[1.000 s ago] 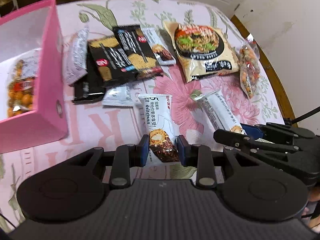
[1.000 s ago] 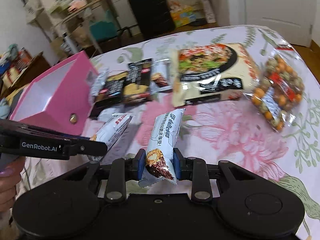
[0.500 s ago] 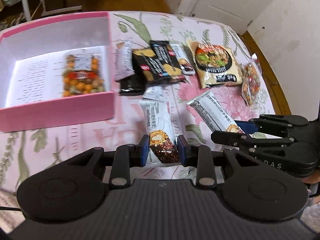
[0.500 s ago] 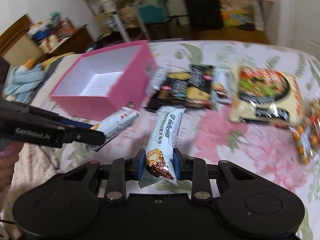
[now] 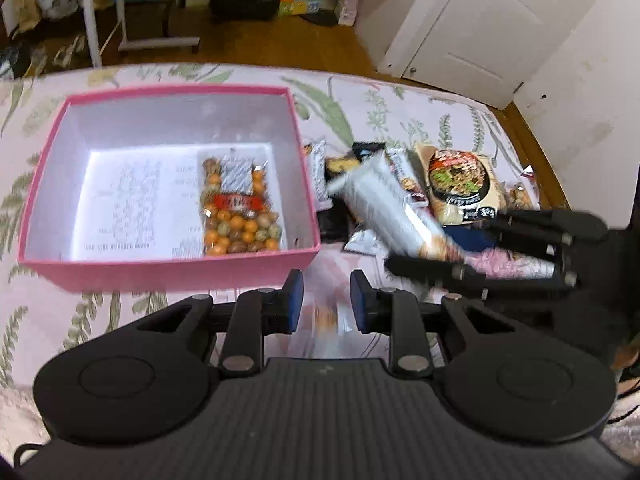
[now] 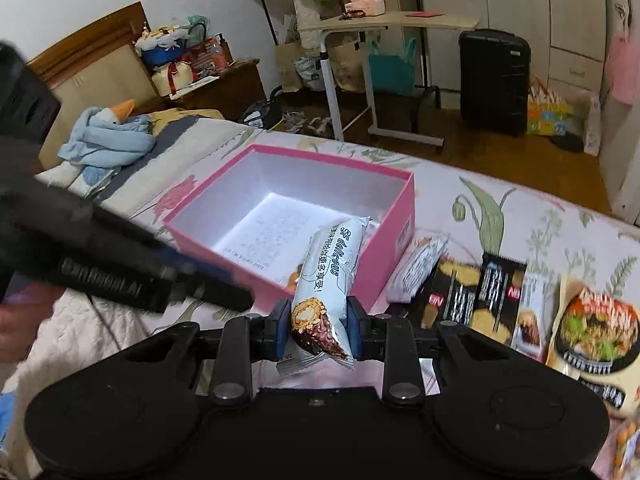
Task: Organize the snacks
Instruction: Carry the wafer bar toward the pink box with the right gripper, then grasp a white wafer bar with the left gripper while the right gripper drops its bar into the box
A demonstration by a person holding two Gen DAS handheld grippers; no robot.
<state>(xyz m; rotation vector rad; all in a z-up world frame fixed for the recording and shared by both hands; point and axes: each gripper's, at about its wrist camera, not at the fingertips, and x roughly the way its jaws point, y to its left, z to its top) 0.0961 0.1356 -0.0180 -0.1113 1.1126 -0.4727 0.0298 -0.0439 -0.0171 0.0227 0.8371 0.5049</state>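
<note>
Carrying snacks to the pink box [image 6: 400, 220] is the step I am on. My right tool [image 6: 316, 328] is clamped on a nut bar [image 6: 332, 264], and the bar's top already hangs over the box's near wall. My left tool [image 5: 326, 300] has its pads closing in tight, with a second bar [image 5: 326, 326] showing only as a blur low between them. One bag of round snacks [image 5: 236, 208] lies on the box floor by its right wall. Next I think I must move both bars over the open box and let go, keeping my two tools from bumping. More packs, like the noodle pack [image 5: 456, 184], wait near the right edge of the bed [image 5: 100, 312]. Past the bed are a wooden floor [image 6: 500, 160], a black suitcase [image 6: 494, 80], a small desk [image 6: 384, 24] and a white door [image 5: 472, 32].
</note>
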